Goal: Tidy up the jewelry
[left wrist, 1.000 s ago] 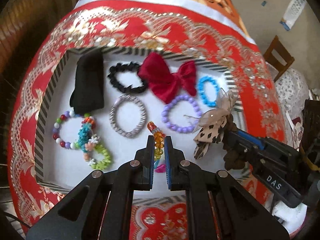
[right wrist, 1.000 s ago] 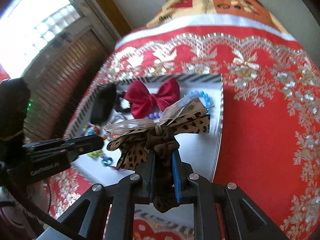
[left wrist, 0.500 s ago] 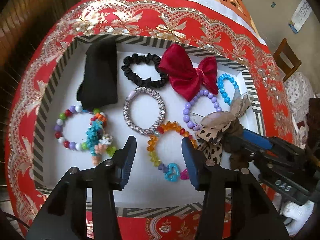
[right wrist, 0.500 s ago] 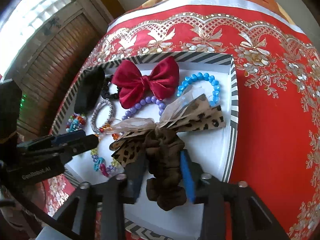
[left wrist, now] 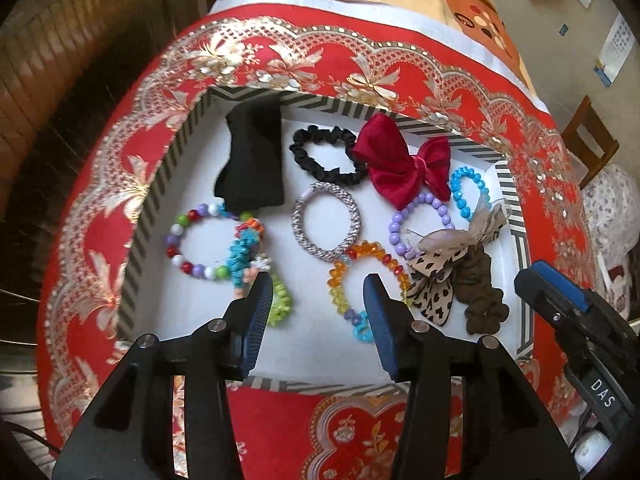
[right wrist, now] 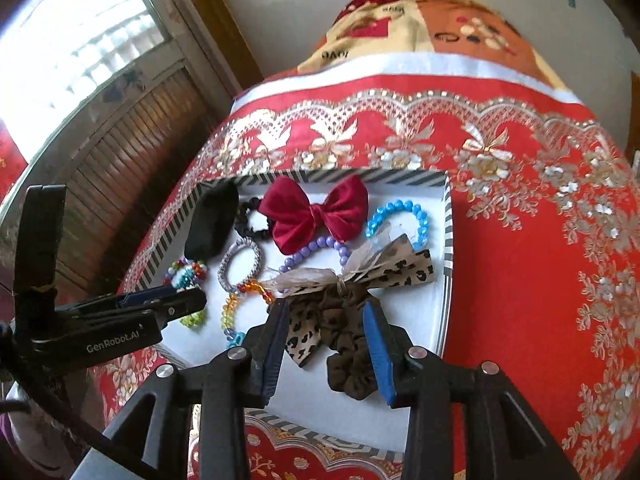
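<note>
Hovering over tray [left wrist: 160,184]: 2 grippers, open, empty.

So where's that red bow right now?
The red bow lies at the tray's far edge, between the black scrunchie and the blue bracelet.

Partly hidden behind the left gripper's fingers [left wrist: 256,316]: a green bracelet [left wrist: 280,304] and the near end of the orange bead bracelet [left wrist: 360,264]. Black headband [left wrist: 252,160] covering part of the multicolour bracelet [left wrist: 192,244]. Brown scrunchie [right wrist: 348,344] partly screened by a finger. Right gripper [left wrist: 580,320] cut off at the frame's edge.
</note>
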Demonstrator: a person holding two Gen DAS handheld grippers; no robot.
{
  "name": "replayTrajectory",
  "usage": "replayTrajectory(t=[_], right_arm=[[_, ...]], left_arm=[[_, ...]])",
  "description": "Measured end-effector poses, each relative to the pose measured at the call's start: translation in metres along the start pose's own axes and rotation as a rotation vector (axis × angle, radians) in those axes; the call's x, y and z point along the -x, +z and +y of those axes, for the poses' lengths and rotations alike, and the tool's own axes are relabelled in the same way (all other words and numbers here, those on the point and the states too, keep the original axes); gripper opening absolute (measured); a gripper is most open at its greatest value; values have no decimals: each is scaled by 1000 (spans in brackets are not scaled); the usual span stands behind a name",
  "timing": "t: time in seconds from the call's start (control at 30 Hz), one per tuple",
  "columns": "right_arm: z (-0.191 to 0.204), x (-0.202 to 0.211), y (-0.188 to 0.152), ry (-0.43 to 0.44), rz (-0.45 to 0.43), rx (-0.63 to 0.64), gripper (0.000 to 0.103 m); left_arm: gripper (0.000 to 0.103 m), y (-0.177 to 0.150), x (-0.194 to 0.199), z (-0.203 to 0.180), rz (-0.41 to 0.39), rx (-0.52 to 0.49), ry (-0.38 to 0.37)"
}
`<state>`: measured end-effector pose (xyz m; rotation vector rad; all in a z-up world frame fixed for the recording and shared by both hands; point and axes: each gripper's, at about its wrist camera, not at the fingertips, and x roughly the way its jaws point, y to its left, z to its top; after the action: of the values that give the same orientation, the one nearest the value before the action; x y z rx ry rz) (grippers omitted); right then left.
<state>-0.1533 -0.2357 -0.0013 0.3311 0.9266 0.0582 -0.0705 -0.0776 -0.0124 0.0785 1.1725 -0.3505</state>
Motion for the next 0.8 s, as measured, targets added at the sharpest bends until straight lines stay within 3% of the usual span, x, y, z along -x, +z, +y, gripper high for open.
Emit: replayTrajectory(t=[0.43,0.8], right_arm=[[21,20,-9,-62,-68,10,45],[31,25,-13,-74,-73,16,45]], left_arm=[[46,-13,33,-4,-99,-29,45],[46,-17,47,-3,-150,-33,80]])
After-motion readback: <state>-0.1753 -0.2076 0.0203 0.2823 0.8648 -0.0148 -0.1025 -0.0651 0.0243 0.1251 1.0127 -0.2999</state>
